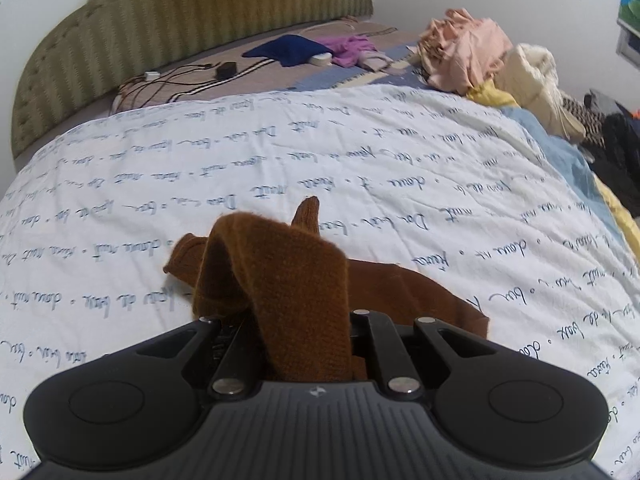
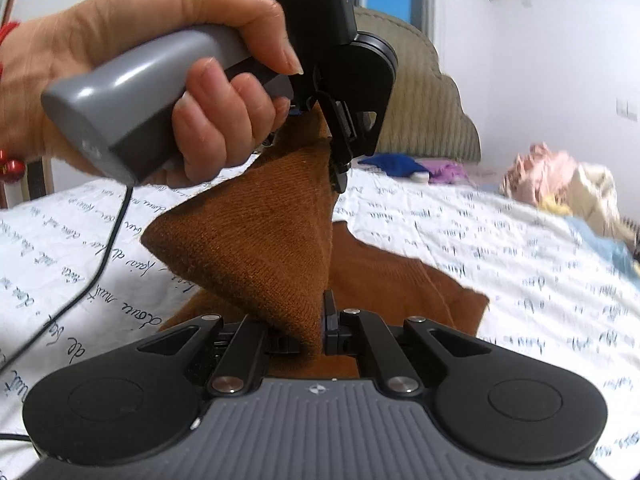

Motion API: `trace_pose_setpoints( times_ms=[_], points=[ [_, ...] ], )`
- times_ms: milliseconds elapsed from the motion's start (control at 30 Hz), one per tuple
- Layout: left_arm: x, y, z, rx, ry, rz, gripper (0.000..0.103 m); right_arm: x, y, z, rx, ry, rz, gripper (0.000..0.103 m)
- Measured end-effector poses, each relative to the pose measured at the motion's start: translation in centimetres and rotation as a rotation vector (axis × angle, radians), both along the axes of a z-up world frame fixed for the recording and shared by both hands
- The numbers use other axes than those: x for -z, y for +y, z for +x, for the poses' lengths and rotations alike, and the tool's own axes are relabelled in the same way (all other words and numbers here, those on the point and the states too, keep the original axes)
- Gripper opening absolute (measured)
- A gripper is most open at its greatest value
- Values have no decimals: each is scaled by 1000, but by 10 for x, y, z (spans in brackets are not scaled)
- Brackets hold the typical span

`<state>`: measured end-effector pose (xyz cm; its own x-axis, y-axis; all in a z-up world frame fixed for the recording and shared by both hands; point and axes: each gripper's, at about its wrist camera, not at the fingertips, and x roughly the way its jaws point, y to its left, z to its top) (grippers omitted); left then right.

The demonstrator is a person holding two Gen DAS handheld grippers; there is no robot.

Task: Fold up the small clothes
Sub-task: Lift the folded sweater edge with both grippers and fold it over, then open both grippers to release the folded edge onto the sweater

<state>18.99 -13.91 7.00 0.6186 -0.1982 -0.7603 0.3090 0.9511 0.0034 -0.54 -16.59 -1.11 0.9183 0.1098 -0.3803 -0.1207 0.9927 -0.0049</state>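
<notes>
A rust-brown knitted garment (image 1: 288, 276) (image 2: 256, 236) is lifted off the white quilt (image 1: 360, 152) (image 2: 460, 232) printed with blue script. My left gripper (image 1: 308, 336) is shut on one edge of it, its pads buried in the knit; in the right wrist view that same gripper (image 2: 340, 152) hangs above, held by a person's hand (image 2: 168, 72). My right gripper (image 2: 312, 340) is shut on another edge, and the knit stretches taut between the two. The rest of the garment lies flat on the quilt (image 2: 408, 284).
A green striped headboard (image 1: 192, 12) runs along the far side. Dark blue and purple clothes (image 1: 312, 50), cables and a charger (image 1: 188, 74) lie near it. A pile of peach, cream and yellow clothes (image 1: 492, 64) sits at the right. A black cable (image 2: 92, 276) trails from the left gripper.
</notes>
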Motion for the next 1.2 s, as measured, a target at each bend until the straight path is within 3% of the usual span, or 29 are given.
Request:
trace_pose_setpoints(
  times_ms=[267,533,667,767,867,933,1033,1200],
  points=[
    [17,-35,-2,38,24,31,11,12,-31,-3,30,50,125,7],
    [32,-61,2,78,65,53,12,19,-41,0,24,85,172,8],
    [40,-64,8,114,98,7,14,24,-46,4,20,115,211,9],
    [41,-59,14,130,122,-89,16,29,-49,5,19,133,236,10],
    [40,-51,21,124,144,-197,39,32,-51,7,19,142,248,12],
    [36,-43,22,92,121,-242,72,33,-52,8,22,147,253,12],
    [24,-30,18,73,39,-266,79,35,-54,9,27,156,266,12],
    [12,-3,4,66,-68,-199,79,38,-61,12,28,172,312,14]
  ],
)
